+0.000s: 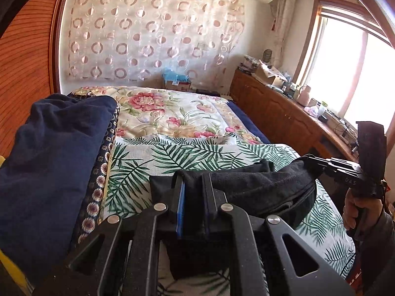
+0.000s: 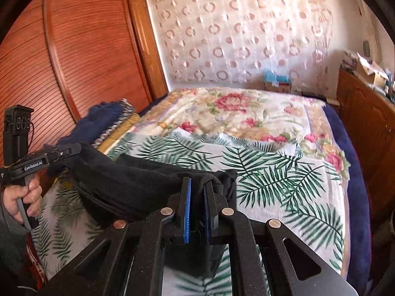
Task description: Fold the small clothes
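A home bedroom: a floral-quilted bed (image 2: 246, 113), wooden wardrobe (image 2: 86, 49), and cluttered sideboard (image 1: 284, 113).

black fleecy cloth garment (image 1: 249, 185): matt, soft nap. palm-leaf print sheet (image 2: 271, 172): thin woven cotton-like cloth, matt. left gripper (image 1: 193, 192) & right gripper (image 2: 197, 197): matt black plastic/metal w/ shiny rivets, blue ribbed pads. louvred wooden wardrobe door (image 2: 86, 49): semi-gloss.

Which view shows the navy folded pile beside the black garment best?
Left wrist view: the navy pile fills its left side, close and sharp. The right wrist view shows the navy pile only small and distant, near the wardrobe.
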A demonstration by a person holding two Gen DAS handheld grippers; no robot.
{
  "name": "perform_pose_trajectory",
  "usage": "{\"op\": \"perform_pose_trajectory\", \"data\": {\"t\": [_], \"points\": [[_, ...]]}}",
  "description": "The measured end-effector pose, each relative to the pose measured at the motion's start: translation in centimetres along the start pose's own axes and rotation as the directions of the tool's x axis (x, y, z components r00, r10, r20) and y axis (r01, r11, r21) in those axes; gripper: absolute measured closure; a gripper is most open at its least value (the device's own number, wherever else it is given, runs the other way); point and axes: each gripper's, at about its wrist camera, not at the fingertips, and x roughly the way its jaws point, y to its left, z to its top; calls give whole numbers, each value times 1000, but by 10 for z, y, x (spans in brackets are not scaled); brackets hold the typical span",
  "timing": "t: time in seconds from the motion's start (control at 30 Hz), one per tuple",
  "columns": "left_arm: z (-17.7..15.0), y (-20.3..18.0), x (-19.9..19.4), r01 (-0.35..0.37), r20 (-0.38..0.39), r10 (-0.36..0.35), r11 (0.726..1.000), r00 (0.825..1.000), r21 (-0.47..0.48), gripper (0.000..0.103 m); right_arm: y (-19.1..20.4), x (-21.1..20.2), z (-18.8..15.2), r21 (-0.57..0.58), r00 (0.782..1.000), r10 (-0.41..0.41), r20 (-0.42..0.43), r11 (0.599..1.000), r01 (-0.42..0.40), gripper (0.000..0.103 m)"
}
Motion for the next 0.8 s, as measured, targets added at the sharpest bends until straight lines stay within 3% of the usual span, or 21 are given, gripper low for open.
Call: {"op": "perform_pose_trajectory", "data": {"t": [0.2,0.3,0.4,0.47,0.53,0.57,0.63,0.7,0.8], "points": [[7,-6,19,-48,6,48,998,999,51,90,-3,21,11,18,1000,-17,-10,1000,17,94],[8,-10,24,-56,11,55,995,998,86,90,-1,17,16,17,999,-40,-8,999,40,85],[9,-8,24,-43,9,43,996,999,80,89,-3,7,17,13,997,-71,17,997,70,62],[11,-6,23,-29,-5,30,997,1000,75,86,-2,-2,15,9,998,-63,32,998,62,60],[11,-7,17,-14,-4,14,996,1000,89,68,1,-8,10,-13,999,-42,30,999,42,57],[11,-8,15,-14,5,13,994,1000,106,52,4,-8,6,-32,1000,-13,14,999,14,55],[10,-12,9,-13,22,10,990,1000,142,41,11,-2,-4,-79,999,16,-33,997,-18,54],[7,-13,3,-3,29,-2,989,1000,151,22,17,6,-14,-119,998,-4,-63,993,-4,54],[0,-10,1,22,4,-23,991,1000,135,21,17,23,-19,-104,995,-9,-97,995,-1,54]]}}
